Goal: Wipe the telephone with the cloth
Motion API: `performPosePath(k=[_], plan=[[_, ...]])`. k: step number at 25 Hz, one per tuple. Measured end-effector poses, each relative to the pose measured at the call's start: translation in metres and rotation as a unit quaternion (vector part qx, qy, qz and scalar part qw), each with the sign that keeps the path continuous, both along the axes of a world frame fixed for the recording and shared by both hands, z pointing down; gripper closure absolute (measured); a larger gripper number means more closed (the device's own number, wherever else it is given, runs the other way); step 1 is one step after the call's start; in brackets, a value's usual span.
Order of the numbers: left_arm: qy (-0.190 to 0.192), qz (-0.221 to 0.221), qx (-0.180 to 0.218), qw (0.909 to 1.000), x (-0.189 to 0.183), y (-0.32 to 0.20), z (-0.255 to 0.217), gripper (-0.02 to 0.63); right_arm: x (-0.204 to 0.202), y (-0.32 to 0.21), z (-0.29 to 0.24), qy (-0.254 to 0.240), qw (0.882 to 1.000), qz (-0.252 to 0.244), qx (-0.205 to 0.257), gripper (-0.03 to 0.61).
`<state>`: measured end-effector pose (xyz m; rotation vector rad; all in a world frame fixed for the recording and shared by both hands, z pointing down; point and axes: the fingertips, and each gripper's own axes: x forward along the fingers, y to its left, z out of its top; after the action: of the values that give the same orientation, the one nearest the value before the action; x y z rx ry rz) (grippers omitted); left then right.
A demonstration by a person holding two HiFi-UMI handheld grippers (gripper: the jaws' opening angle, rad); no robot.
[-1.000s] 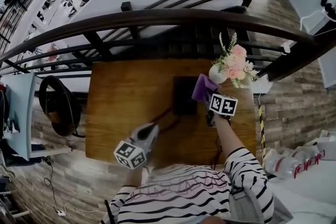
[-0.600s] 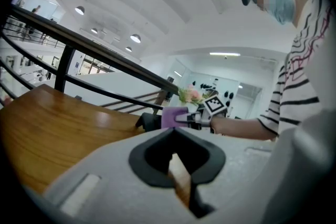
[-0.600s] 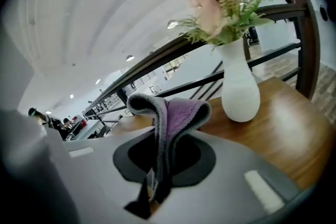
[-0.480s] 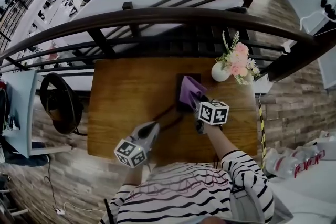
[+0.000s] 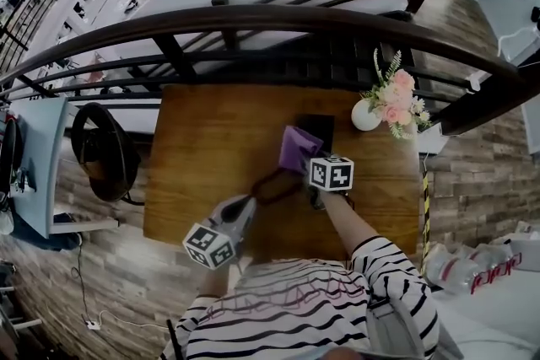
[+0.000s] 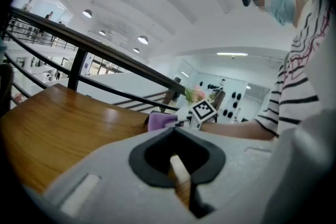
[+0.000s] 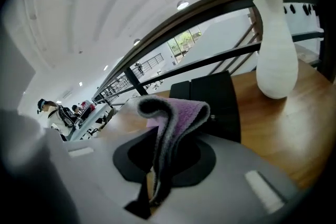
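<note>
- Our right gripper [image 5: 307, 164] [image 7: 152, 182] is clamped on the purple cloth [image 5: 295, 147] [image 7: 174, 117]. A fold of the cloth rises out of the slot between the jaws and flops forward.
- The cloth lies on the near left part of the black telephone [image 5: 318, 125] [image 7: 216, 96]. The far part of the telephone shows bare beyond it.
- A second ago the cloth sat at the telephone's right side, close to the vase. Since then we have drawn it across the telephone, leftward and toward us.
- Our left gripper [image 5: 243, 210] [image 6: 181, 176] has its jaws drawn together with nothing between them. It hangs over the near edge of the table [image 5: 207, 143] [image 6: 58, 123], in the same place as before.
- A dark cord [image 5: 272, 185] loops on the wood between the two grippers, running from the telephone's near left side.
- The white vase [image 5: 365, 116] [image 7: 275, 55] of pink flowers [image 5: 398, 98] stands just right of the telephone at the table's far right corner, apart from the cloth.
- The left half of the table is bare wood, so the room for moving lies on that side.
- A dark railing [image 5: 253, 17] runs close along the table's far edge, behind the telephone and the vase.
</note>
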<state>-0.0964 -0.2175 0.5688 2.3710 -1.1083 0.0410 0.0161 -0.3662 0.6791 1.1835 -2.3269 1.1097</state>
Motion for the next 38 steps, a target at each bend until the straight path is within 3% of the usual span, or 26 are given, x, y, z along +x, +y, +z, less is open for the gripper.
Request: performPosePath(k=[11,18,23,29,33,38], plan=[[0.009,0.047,0.005,0.9988,0.044,-0.011,0.000,0.612,0.123,-0.003,0.011,0.053,0.994,0.100,-0.013,0.543],[0.011,0.067,0.007,0.9976,0.057,-0.011,-0.003,0.613,0.141,0.003,0.003,0.055,0.991,0.122,-0.008,0.543],[0.009,0.061,0.008,0.9980,0.051,-0.006,-0.003,0.614,0.111,0.016,-0.020,0.006,0.995,0.101,0.019,0.543],[0.007,0.044,0.007,0.9990,0.036,0.002,-0.005,0.613,0.031,0.042,-0.040,-0.039,0.999,0.015,0.034,0.543],[0.008,0.028,0.004,0.9996,0.028,0.006,-0.005,0.614,-0.007,0.049,-0.022,-0.035,0.999,-0.025,0.015,0.543],[0.007,0.019,0.000,0.9998,0.021,0.008,-0.002,0.614,-0.011,0.047,0.013,0.004,1.000,-0.026,-0.012,0.543]])
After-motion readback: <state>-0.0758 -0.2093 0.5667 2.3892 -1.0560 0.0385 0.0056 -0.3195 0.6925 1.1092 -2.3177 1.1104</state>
